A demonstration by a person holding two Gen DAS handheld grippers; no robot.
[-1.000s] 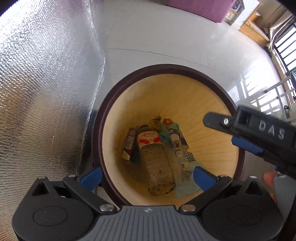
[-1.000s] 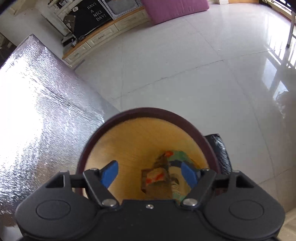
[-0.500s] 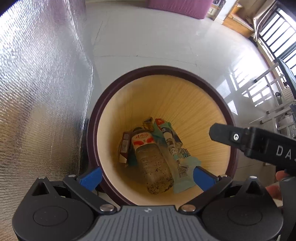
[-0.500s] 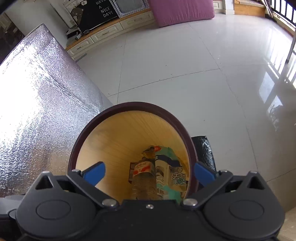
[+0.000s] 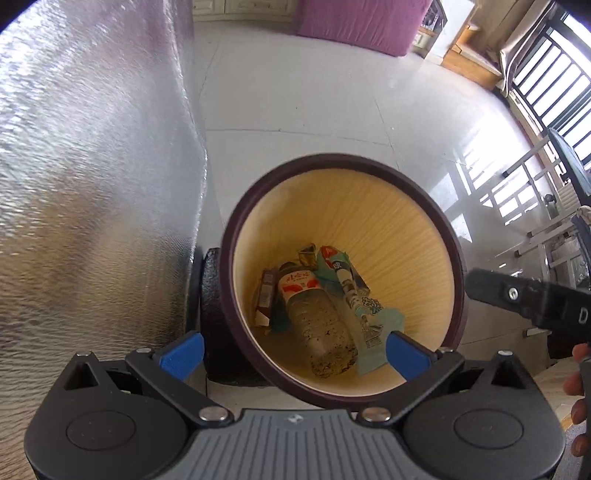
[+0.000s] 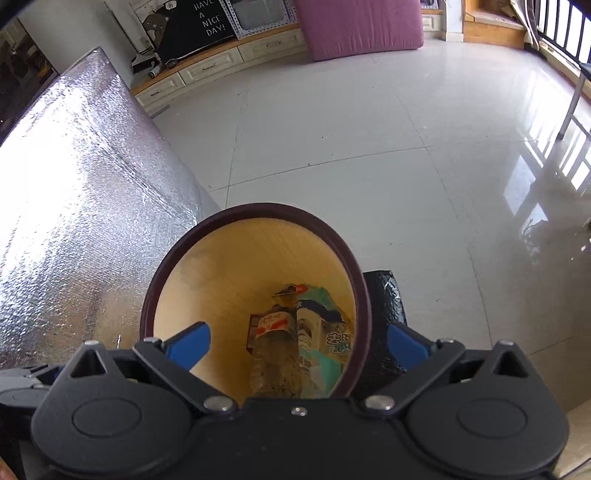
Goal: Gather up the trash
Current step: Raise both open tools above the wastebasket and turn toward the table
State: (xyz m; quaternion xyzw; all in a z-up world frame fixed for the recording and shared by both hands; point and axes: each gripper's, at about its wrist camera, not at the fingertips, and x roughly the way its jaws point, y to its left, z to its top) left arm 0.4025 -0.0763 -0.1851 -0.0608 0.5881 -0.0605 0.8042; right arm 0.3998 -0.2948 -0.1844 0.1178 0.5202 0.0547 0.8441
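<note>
A round bin with a dark brown rim (image 5: 369,161) and a yellow wood-grain inside stands on the floor; its rim also shows in the right wrist view (image 6: 258,208). Inside lie a clear plastic bottle with a red label (image 5: 317,321), a teal wrapper (image 5: 369,314) and a small brown carton (image 5: 265,301). The bottle (image 6: 275,350) and wrapper (image 6: 325,343) show in the right wrist view too. My left gripper (image 5: 293,352) is open and empty above the bin's near rim. My right gripper (image 6: 297,341) is open and empty above the bin; its body (image 5: 532,301) shows at the right of the left wrist view.
A silver foil-covered surface (image 5: 92,166) rises at the left of the bin, also in the right wrist view (image 6: 74,221). A black block (image 5: 212,314) sits beside the bin. White tiled floor (image 6: 369,147) stretches beyond, with a purple cushion (image 6: 354,26) and a low cabinet far back.
Both grippers have pulled up and back from the bin. The right gripper's jaws have opened wider. The right gripper has slid to the right edge of the left wrist view.
</note>
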